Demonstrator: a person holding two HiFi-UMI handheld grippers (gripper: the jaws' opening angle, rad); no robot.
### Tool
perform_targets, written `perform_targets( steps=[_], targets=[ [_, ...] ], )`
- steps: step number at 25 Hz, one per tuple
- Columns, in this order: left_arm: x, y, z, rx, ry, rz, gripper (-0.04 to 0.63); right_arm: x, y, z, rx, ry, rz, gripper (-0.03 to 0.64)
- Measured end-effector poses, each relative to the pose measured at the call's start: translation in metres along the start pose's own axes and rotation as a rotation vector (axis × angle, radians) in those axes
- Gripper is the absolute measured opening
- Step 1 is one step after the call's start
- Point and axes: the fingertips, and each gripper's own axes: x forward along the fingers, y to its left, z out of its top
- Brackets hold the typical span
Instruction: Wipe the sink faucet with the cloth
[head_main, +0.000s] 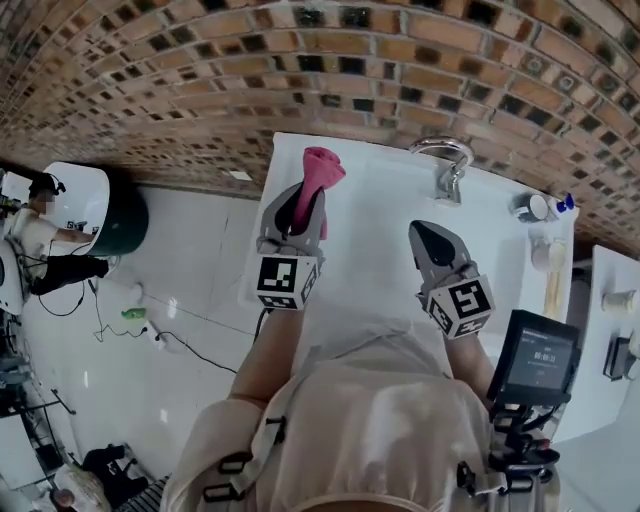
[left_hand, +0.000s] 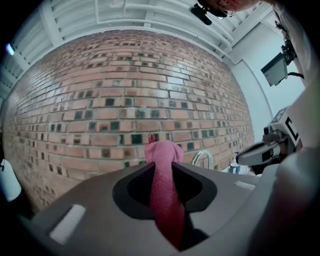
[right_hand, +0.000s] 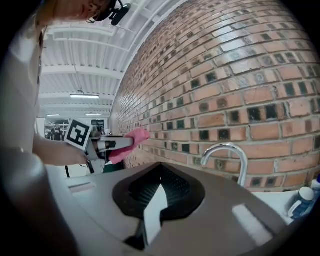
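Currently, far left in the head view: a seated person (head_main: 40, 240) beside a dark green bin (head_main: 125, 215), with cables on the white floor (head_main: 180, 330).

Left gripper (head_main: 305, 205): jaws clenched on the pink cloth (head_main: 318, 175). The left gripper view shows the cloth running as a rolled strip up the middle between both jaws, its bunched end sticking out past the tips. The gripper is held in the air over the left part of the white counter (head_main: 370, 200), pointing toward the brick wall (head_main: 200, 80). The cloth is well apart from the faucet and touches neither it nor the counter.

Right gripper (head_main: 428, 238): jaws closed tip to tip, with only a thin wedge of gap behind the tips and nothing between them. It is held above the counter, near the faucet but apart from it.

Faucet (head_main: 447, 165): a chrome gooseneck at the back of the counter against the wall, just ahead of the right gripper.

Farther right: small bottles (head_main: 535, 207) on the counter, and a lit screen (head_main: 540, 358) at the person's side.
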Motion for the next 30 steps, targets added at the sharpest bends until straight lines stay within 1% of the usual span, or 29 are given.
perform_targets(
  steps=[4,7,11,20,23,24,25,26,27,28,30],
  targets=[
    [-0.028,0.040,-0.072,-0.034,0.147,0.060,0.089,0.023,0.030,-0.012,0.018,0.034,0.035,-0.009],
    [-0.039,0.059,-0.122,-0.077,0.241,0.082,0.089,0.034,0.043,-0.020,0.023,0.057,0.045,-0.009],
    [-0.042,0.066,-0.171,-0.122,0.326,0.068,0.089,0.045,0.046,-0.029,0.036,0.085,0.030,-0.009],
    [-0.036,0.059,-0.262,-0.172,0.494,0.029,0.092,0.056,0.041,-0.063,0.073,0.150,0.007,-0.009],
    [-0.037,0.059,-0.284,-0.179,0.549,0.022,0.097,0.059,0.042,-0.070,0.079,0.163,0.008,-0.009],
    [-0.037,0.059,-0.288,-0.175,0.563,0.016,0.120,0.060,0.043,-0.071,0.079,0.166,0.011,-0.009],
    [-0.037,0.059,-0.291,-0.172,0.574,0.008,0.160,0.061,0.044,-0.071,0.078,0.167,0.014,-0.009],
    [-0.038,0.058,-0.292,-0.171,0.579,0.001,0.174,0.061,0.045,-0.071,0.076,0.167,0.017,-0.009],
    [-0.038,0.057,-0.290,-0.173,0.578,-0.003,0.207,0.061,0.045,-0.069,0.073,0.164,0.020,-0.009],
    [-0.039,0.057,-0.286,-0.176,0.569,-0.001,0.227,0.062,0.046,-0.067,0.068,0.159,0.023,-0.009],
    [-0.038,0.062,-0.267,-0.175,0.525,0.009,0.238,0.064,0.046,-0.060,0.057,0.143,0.025,-0.009]
  ],
)
